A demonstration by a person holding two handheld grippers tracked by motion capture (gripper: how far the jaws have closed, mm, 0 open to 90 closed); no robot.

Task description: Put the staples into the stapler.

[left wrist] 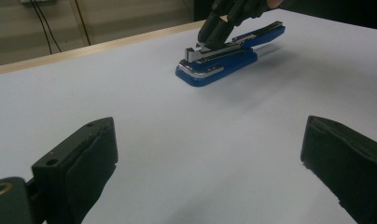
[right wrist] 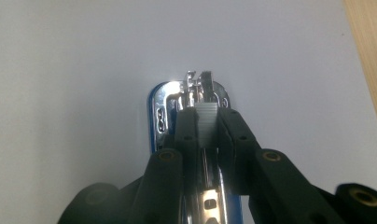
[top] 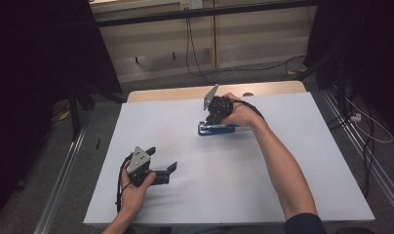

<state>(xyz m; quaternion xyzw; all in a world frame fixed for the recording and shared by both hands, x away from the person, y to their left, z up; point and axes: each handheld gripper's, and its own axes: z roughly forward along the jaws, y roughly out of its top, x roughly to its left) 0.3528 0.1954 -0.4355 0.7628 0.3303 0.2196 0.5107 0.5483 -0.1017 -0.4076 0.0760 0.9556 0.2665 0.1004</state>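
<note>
A blue stapler [top: 218, 130] with chrome parts lies on the white table top [top: 224, 185], right of centre and toward the far side. My right gripper [top: 208, 121] points down onto its front end. In the right gripper view the jaws are shut on a pale ribbed strip of staples [right wrist: 206, 122] above the stapler's chrome nose [right wrist: 196, 84]. The left gripper view shows the stapler [left wrist: 217, 67] farther off, its blue top arm raised, with the right gripper [left wrist: 209, 41] at its metal magazine. My left gripper [top: 162, 159] rests near the front left, open, with nothing between its jaws [left wrist: 210, 140].
A wooden strip [top: 185, 92] edges the table's far side. Metal rails [top: 63, 175] run along the floor on both sides. Cables [top: 192, 53] hang and trail behind the table, and dark curtains stand at left and right.
</note>
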